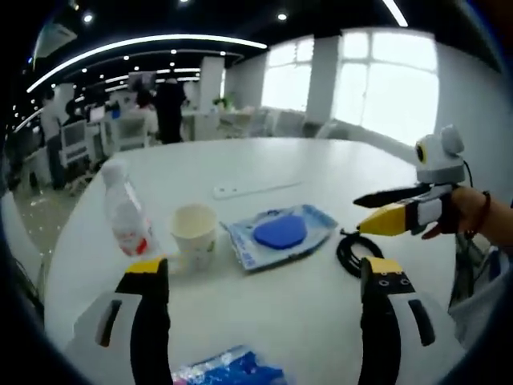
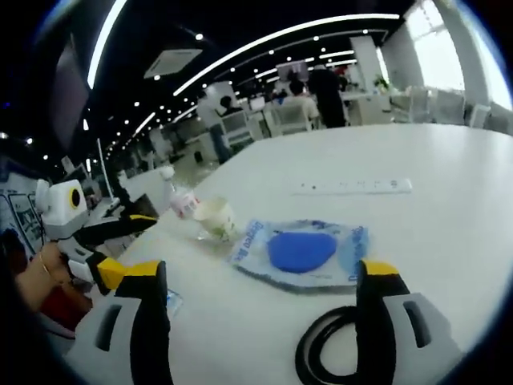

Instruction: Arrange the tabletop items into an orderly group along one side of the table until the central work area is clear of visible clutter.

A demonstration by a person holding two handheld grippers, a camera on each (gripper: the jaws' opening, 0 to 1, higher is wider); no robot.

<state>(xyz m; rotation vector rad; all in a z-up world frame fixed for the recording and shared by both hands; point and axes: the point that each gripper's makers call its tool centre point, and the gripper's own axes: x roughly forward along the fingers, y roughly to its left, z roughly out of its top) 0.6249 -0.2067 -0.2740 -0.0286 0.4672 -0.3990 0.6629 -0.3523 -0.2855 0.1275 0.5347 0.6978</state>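
A white round worktop is seen in the left gripper view, carrying a clear plastic bottle with a red label, standing upright. Just beside it stands a paper cup. Near the cup lies a flat blue-and-white packet, and a coiled black cable lies just beside the packet's far edge. A white power strip lies farther back, apart from the rest. A second blue packet is partly seen between the jaws at the bottom edge.

The left claw is held apart, with nothing clamped. The right claw is likewise apart and empty, raised over the worktop with the black cable just beside its one jaw.
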